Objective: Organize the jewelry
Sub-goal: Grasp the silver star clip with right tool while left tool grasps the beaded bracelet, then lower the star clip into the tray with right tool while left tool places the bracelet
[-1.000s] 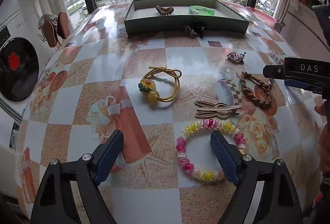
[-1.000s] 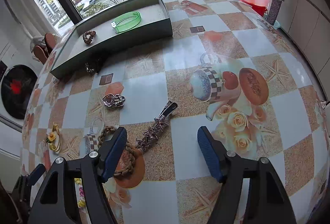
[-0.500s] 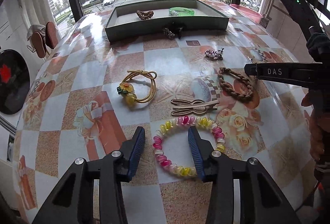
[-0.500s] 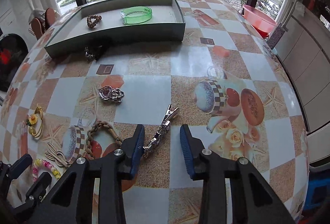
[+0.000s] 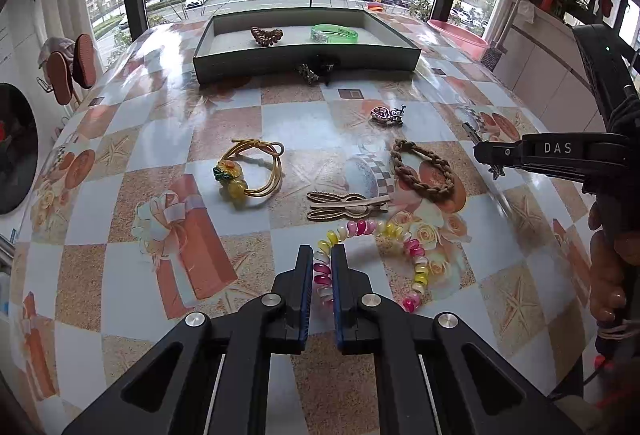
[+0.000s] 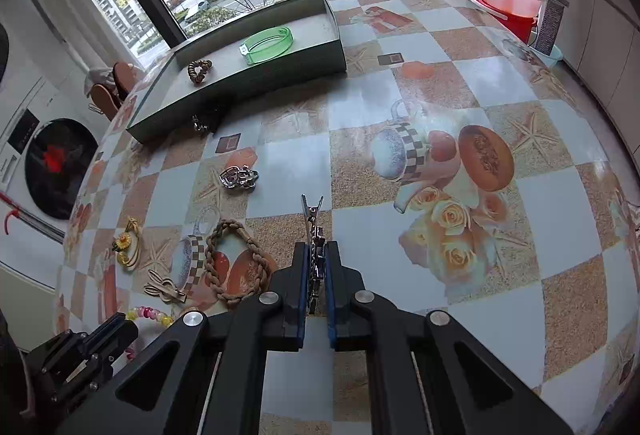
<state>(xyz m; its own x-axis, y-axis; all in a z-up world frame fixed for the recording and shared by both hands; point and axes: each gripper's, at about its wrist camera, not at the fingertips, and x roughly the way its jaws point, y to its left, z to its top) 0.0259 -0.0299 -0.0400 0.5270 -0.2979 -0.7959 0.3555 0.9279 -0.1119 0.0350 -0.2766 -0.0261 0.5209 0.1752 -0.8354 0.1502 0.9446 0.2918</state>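
My left gripper (image 5: 321,255) is shut on the near-left side of a pink and yellow coil bracelet (image 5: 416,255) that lies on the table. My right gripper (image 6: 314,251) is shut on a silver rhinestone hair clip (image 6: 312,213), whose tip sticks out forward. The grey tray (image 5: 304,57) at the far end holds a brown coil tie (image 5: 266,35) and a green bangle (image 5: 334,33). The tray also shows in the right wrist view (image 6: 248,87).
On the table lie a gold cord tie with a flower (image 5: 250,173), a tan rabbit clip (image 5: 346,206), a brown braided loop (image 5: 422,171), a silver heart charm (image 5: 386,113) and a dark clip (image 5: 316,71) against the tray front. Pink basins (image 6: 506,1) stand beyond the table's far right.
Both grippers have closed from wide open: the left onto the coil bracelet, the right onto the silver hair clip. The hair clip now points straight ahead between the right fingers.
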